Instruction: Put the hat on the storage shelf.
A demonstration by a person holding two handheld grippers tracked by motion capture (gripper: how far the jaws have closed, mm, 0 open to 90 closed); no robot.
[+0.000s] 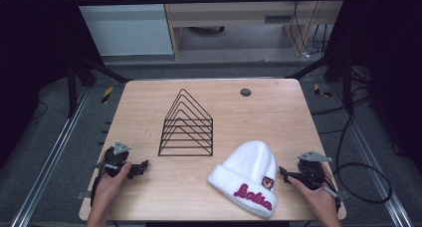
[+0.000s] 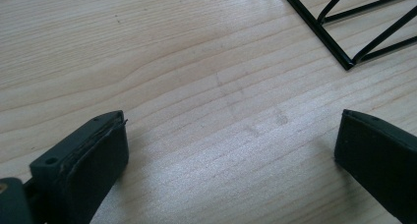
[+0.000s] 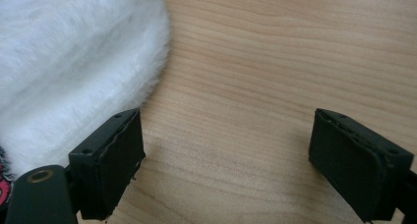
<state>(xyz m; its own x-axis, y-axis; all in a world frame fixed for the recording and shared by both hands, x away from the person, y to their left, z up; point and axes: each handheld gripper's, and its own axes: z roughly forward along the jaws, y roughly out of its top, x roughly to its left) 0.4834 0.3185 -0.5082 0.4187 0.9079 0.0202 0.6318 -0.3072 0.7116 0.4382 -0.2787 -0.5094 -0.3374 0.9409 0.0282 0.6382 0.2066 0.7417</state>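
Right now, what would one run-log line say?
left gripper: open, empty | right gripper: open, beside white beanie | wire rack: untouched, mid-table

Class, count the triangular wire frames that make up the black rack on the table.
5, standing in a row in the rack at the table's middle, one behind another; the rear ones overlap, so one may be hidden.

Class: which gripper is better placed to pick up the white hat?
Probably the right gripper: open, right beside the white hat. The left gripper, also open, sits across the table.

Black wire rack [image 1: 186, 126] mid-table, small dark round grommet [image 1: 245, 92] near the wooden table's [image 1: 149, 95] far edge.
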